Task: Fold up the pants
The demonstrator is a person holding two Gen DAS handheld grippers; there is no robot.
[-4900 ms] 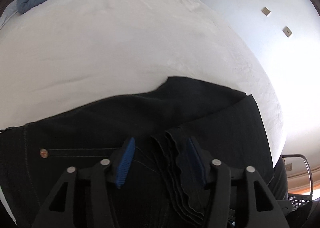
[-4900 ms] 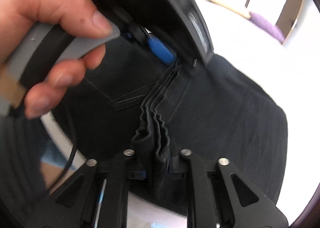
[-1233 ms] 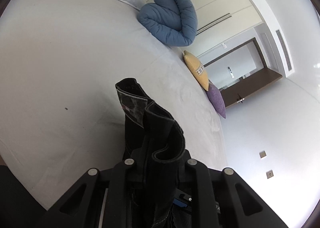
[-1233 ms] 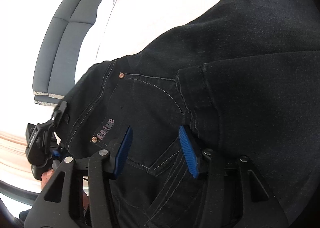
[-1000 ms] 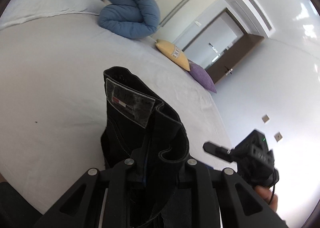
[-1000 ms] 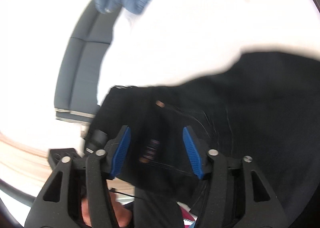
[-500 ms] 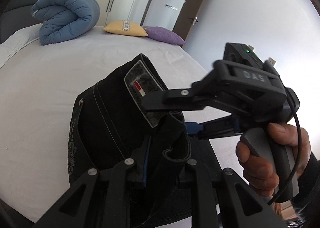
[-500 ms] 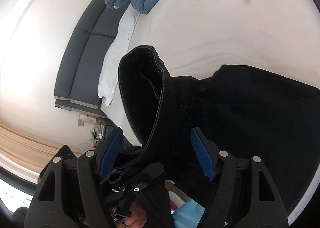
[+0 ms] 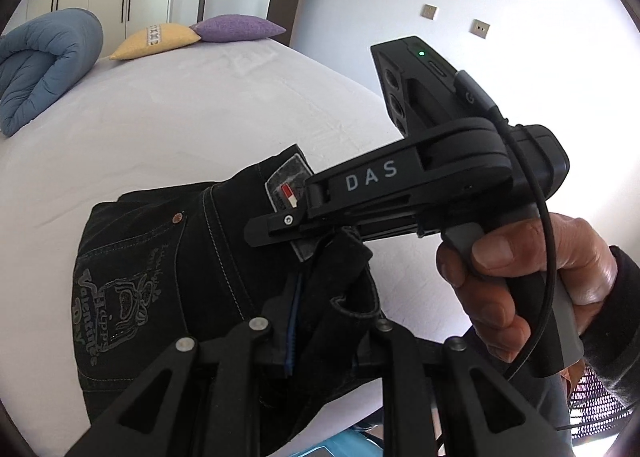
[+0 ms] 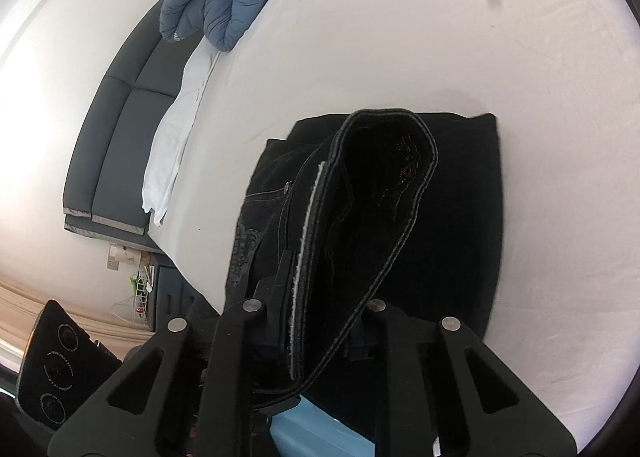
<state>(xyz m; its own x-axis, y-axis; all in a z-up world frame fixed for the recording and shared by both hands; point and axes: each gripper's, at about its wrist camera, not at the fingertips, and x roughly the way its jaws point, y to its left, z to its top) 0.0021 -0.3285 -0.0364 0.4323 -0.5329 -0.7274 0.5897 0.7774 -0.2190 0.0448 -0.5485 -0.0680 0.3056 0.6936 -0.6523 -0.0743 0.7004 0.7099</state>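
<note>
The black jeans (image 9: 160,277) lie partly folded near the edge of a white bed (image 9: 168,105), with a printed back pocket and a waistband label showing. My left gripper (image 9: 320,341) is shut on the bunched waistband and holds it lifted. My right gripper (image 10: 312,321) is shut on the same waistband from the side; in the left wrist view its body (image 9: 400,185) crosses just above the label. In the right wrist view the waistband (image 10: 376,193) stands up as an open loop, and the folded legs (image 10: 460,217) lie flat behind.
A rolled blue duvet (image 9: 40,65), a yellow pillow (image 9: 160,39) and a purple pillow (image 9: 236,27) lie at the far end of the bed. A grey sofa (image 10: 116,129) stands beside the bed. The bed edge runs just below the grippers.
My right gripper has gone from open over the flat jeans to shut on the lifted waistband beside my left gripper. My left gripper has kept its hold and swung toward the bed's foot.
</note>
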